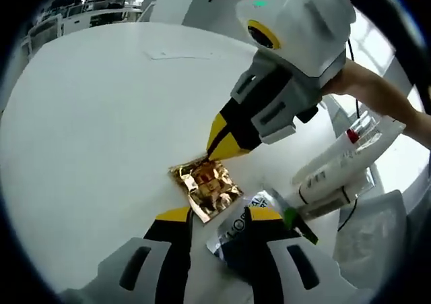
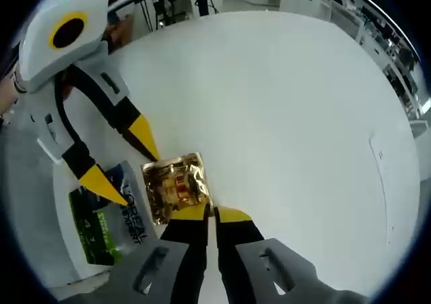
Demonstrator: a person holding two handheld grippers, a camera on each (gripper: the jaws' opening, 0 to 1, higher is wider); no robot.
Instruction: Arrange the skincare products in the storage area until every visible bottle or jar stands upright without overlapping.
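Here the gold sachet [image 1: 206, 186] lies flat on the white bench [image 1: 87, 135], the left hand-held gripper [image 1: 219, 218] spread wide beside it, the right hand-held gripper [image 2: 213, 214] seemingly pinching its edge, white tubes [image 1: 333, 166] beyond.

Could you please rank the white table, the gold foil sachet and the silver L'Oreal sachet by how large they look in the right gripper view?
1. White table, by far the largest.
2. Silver L'Oreal sachet, though the left gripper partly covers it.
3. Gold foil sachet, somewhat smaller; the right gripper overlaps its lower edge, so this ranking is tentative.
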